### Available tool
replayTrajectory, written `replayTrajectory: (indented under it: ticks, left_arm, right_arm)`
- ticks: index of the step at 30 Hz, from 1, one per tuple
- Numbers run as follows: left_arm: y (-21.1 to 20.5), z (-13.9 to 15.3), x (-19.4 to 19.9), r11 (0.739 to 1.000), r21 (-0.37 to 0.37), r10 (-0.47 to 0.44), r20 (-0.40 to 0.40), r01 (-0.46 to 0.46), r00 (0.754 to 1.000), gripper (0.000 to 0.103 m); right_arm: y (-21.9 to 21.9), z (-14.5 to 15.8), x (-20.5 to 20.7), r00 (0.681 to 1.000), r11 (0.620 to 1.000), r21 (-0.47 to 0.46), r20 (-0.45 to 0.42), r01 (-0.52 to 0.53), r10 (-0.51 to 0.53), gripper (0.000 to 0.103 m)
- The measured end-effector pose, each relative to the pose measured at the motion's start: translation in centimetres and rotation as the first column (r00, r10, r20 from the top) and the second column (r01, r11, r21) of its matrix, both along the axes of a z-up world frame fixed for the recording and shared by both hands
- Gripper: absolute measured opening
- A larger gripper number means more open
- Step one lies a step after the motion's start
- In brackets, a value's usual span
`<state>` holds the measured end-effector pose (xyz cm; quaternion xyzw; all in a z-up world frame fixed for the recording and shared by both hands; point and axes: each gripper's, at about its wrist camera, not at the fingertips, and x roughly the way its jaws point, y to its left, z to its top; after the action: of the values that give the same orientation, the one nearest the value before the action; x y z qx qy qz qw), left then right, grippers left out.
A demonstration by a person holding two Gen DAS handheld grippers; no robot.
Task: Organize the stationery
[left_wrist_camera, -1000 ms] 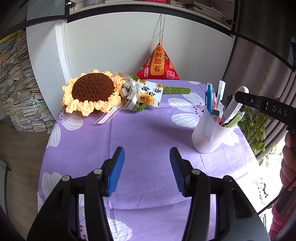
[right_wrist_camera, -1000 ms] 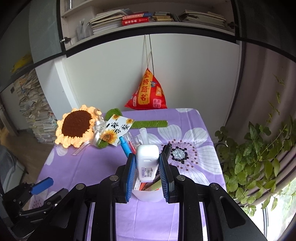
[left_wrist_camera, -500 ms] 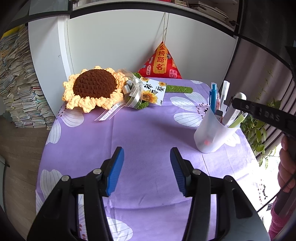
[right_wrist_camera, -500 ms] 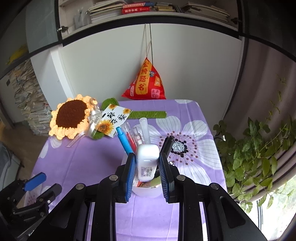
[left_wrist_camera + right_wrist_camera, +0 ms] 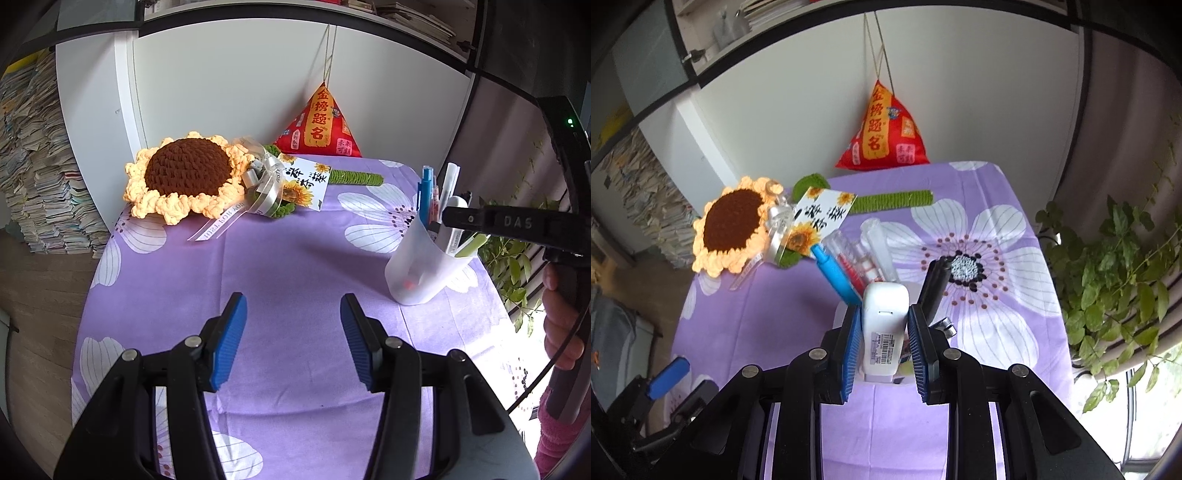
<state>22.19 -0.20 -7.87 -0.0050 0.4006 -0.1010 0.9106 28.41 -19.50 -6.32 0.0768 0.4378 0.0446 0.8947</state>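
Soft, even daylight enters at the window (image 5: 1152, 410), blown out white beside the plant (image 5: 1115, 273). The purple-clothed counter (image 5: 280, 266) shows only faint shadows. Fisheye bending curves walls and shelves; corners go black.

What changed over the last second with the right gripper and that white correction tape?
The right gripper stays shut on the white correction tape and has lowered it further toward the pen cup. The left gripper remains open and empty over the purple tablecloth; the crochet sunflower is unmoved.
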Motion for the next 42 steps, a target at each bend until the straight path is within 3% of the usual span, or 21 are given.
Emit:
replayTrajectory:
  ticks: [8,11,14,24,33,35,37,42]
  left_arm:
    - [-0.1,0.1,-0.2,1.000,0.002,-0.005,0.006,0.005,1.000,0.051]
    - [-0.1,0.2,-0.2,1.000,-0.002,0.000,0.006,0.000,1.000,0.051]
    - [-0.5,0.3,-0.4,1.000,-0.004,-0.010,0.008,0.010,1.000,0.051]
    - [-2.2,1.4,-1.7,0.999,0.005,-0.044,0.044,0.043,0.998,0.064]
    - [-2.7,4.4,-4.7,0.999,0.027,-0.032,0.152,0.028,0.988,0.076]
    - [-2.7,5.4,-5.8,1.000,0.027,-0.019,0.186,0.014,0.982,0.078]
    - [-2.7,6.2,-6.8,1.000,0.028,-0.005,0.214,-0.001,0.977,0.080]
    - [-2.6,8.0,-9.4,0.999,0.034,0.026,0.274,-0.037,0.961,0.084]
  right_arm:
    - [0.6,0.4,-0.6,1.000,0.998,-0.057,0.020,-0.002,0.003,0.026]
    - [0.4,1.3,-1.6,0.998,0.996,-0.086,0.068,0.019,-0.013,0.036]
    - [0.2,2.4,-2.7,0.993,0.994,-0.107,0.114,0.030,-0.017,0.037]
    - [0.5,3.6,-6.5,0.984,0.987,-0.157,0.179,0.031,-0.003,0.037]
    - [0.4,6.3,-11.2,0.966,0.991,-0.131,0.259,0.038,-0.003,0.043]
    - [0.4,6.9,-12.5,0.960,0.991,-0.131,0.280,0.040,-0.002,0.044]
    - [0.3,7.3,-13.8,0.955,0.991,-0.129,0.297,0.043,-0.003,0.052]
    - [-0.2,8.0,-17.2,0.941,0.993,-0.102,0.338,0.055,-0.018,0.054]
